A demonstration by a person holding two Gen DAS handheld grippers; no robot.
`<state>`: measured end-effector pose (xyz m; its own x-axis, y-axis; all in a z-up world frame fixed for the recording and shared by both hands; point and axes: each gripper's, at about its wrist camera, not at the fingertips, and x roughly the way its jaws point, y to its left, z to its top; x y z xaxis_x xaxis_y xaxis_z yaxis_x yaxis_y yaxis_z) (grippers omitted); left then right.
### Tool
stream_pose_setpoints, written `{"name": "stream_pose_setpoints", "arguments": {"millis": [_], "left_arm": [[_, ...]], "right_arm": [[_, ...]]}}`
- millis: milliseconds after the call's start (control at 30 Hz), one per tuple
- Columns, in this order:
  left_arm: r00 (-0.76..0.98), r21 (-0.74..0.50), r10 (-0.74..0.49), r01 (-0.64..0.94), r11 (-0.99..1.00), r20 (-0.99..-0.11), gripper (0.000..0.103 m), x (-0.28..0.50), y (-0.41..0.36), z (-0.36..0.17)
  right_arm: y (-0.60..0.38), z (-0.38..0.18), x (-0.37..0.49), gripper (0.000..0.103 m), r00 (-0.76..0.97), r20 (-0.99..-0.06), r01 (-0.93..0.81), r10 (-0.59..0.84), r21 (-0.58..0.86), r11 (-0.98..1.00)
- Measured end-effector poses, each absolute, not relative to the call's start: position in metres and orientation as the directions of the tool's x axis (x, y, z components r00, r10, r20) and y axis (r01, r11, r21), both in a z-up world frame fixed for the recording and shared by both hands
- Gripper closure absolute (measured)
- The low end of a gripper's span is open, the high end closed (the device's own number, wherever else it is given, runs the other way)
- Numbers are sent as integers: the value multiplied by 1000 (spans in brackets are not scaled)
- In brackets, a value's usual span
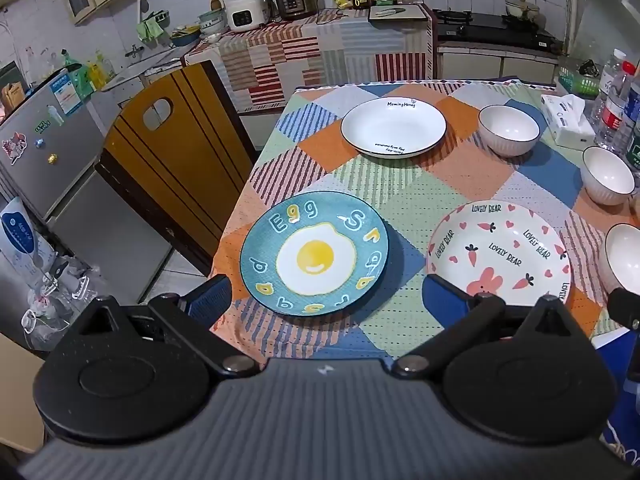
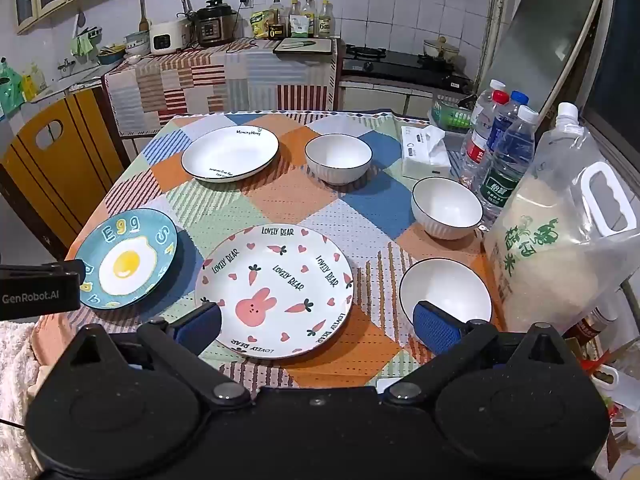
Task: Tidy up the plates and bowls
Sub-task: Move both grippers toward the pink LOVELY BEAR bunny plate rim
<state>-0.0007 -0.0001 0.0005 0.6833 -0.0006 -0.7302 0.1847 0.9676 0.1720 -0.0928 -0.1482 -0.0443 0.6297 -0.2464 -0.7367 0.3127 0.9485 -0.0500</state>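
Three plates lie apart on the patchwork tablecloth: a blue egg plate [image 1: 315, 254] [image 2: 127, 258], a white rabbit-and-carrot plate [image 1: 500, 254] [image 2: 276, 290], and a plain white plate [image 1: 393, 127] [image 2: 230, 153] at the back. Three white bowls [image 2: 338, 158] [image 2: 447, 208] [image 2: 445, 292] stand upright on the right side, also seen in the left wrist view [image 1: 509, 130] [image 1: 607, 175] [image 1: 624, 258]. My left gripper [image 1: 326, 300] is open and empty above the near edge, in front of the egg plate. My right gripper [image 2: 318, 326] is open and empty over the near rim of the rabbit plate.
A tissue box [image 2: 426, 152], water bottles [image 2: 506, 152] and a big rice bag [image 2: 560, 232] crowd the table's right edge. A yellow chair [image 1: 168, 148] stands left of the table. A fridge [image 1: 44, 148] is far left; the kitchen counter [image 2: 224, 64] is behind.
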Motion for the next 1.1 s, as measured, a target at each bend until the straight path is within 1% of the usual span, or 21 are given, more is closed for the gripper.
{"name": "stream_pose_setpoints", "arguments": {"millis": [267, 667, 1100], "left_arm": [[690, 185, -4, 201, 962, -724, 0, -6, -3, -3], [699, 126, -89, 250, 960, -709, 0, -11, 1, 0], [693, 112, -97, 250, 962, -715, 0, -9, 2, -5]], "right_arm": [[-148, -46, -95, 0, 640, -726, 315, -251, -51, 948], [-143, -50, -95, 0, 641, -710, 311, -292, -107, 944], [-143, -56, -92, 0, 633, -719, 307, -286, -107, 946]]}}
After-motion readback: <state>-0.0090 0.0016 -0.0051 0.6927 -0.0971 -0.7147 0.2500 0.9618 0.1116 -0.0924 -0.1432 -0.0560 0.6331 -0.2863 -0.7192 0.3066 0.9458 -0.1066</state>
